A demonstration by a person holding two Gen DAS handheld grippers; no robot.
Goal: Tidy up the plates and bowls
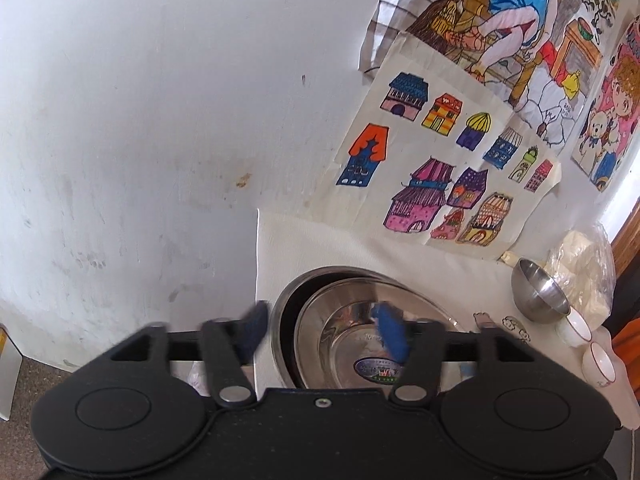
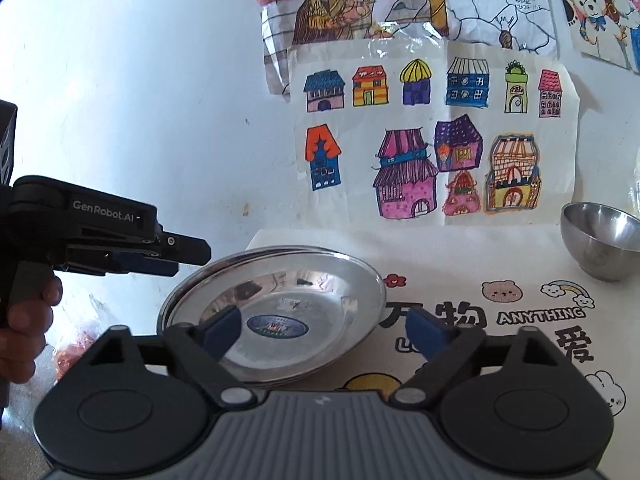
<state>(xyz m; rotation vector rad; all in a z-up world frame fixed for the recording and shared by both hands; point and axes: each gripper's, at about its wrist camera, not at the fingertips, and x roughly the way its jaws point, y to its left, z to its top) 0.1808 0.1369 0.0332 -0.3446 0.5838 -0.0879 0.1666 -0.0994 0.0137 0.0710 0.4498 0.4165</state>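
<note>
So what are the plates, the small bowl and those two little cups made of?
Plates: look like polished stainless steel, mirror-bright with reflections and a maker's sticker in the centre. Bowl: also steel by its look, with a duller brushed sheen outside. Cups: glossy white with a thin dark rim line, probably porcelain, though glazed ceramic or plastic can't be ruled out.

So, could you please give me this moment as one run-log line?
left gripper: open, straddling plates' rim | right gripper: open, holding nothing | plates: stacked on table | bowl: apart, right
</note>
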